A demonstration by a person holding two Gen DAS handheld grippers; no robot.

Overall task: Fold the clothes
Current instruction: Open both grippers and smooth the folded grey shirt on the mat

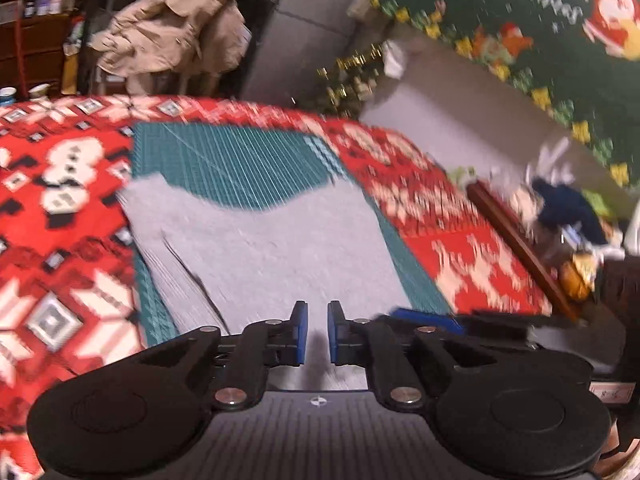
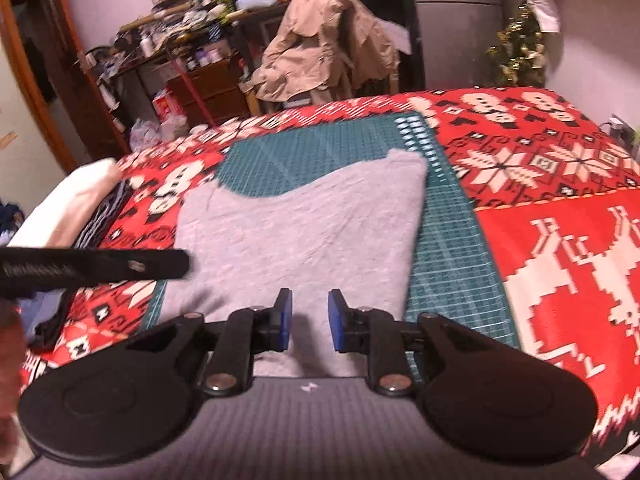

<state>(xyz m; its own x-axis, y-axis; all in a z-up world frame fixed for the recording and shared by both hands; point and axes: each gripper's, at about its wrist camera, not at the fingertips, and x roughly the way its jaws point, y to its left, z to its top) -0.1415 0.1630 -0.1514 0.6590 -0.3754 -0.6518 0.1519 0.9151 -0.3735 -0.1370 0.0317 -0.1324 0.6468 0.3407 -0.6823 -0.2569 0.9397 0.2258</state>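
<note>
I see a stack of folded clothes (image 2: 76, 204) lying to the left of the grey shirt (image 2: 304, 224), and a black part of my left gripper (image 1: 317, 334) pokes in from that side, over the shirt's left edge. My grey shirt lies folded flat on a green mat (image 2: 444, 248), which sits on a red blanket (image 2: 560, 184) with white snowmen and deer. My left gripper has a small gap with nothing in it, my right gripper (image 2: 310, 322) is a bit wider and empty too, and behind the bed hangs a tan coat (image 2: 328, 40) by messy shelves (image 2: 180, 40) and a little tree (image 2: 520, 48).
</note>
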